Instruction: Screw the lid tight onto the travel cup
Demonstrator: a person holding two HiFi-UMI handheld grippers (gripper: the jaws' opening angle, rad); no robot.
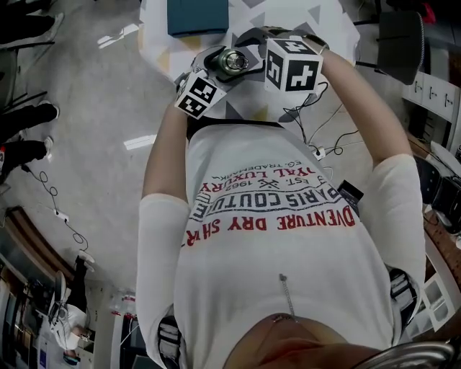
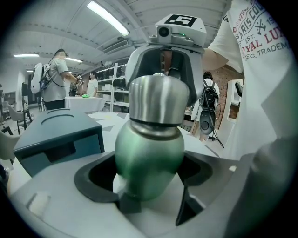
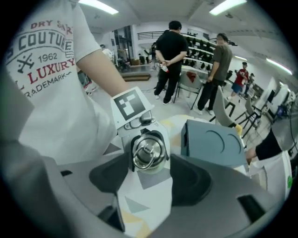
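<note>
- Head view: both grippers meet at the far edge of the frame, over the patterned worktop point(image 1: 317, 21). The left gripper point(image 1: 213, 75) comes in from the left and the right gripper point(image 1: 261, 52) from the right. The steel lid point(image 1: 232, 63) sits between them, seen end-on. A teal box point(image 1: 197, 16) lies farther off.
- Left gripper view: the jaws are clamped on the lower body of the green travel cup point(image 2: 149, 158), which stands upright in this view. The lid is already on its mouth. The right gripper faces it from just beyond the lid top, and its jaws do not appear to reach the lid's sides.
- Right gripper view: the jaws stand wide apart and hold nothing. The lid, with its ring handle, lies dead ahead past the tips and centred in the gap. The cup's long axis therefore runs along the right gripper's own pointing line.
- Judgement: the right gripper is the one placed to turn the lid. It needs to advance along that axis until its jaws flank the lid, then close and twist while the left keeps the cup from turning.
</note>
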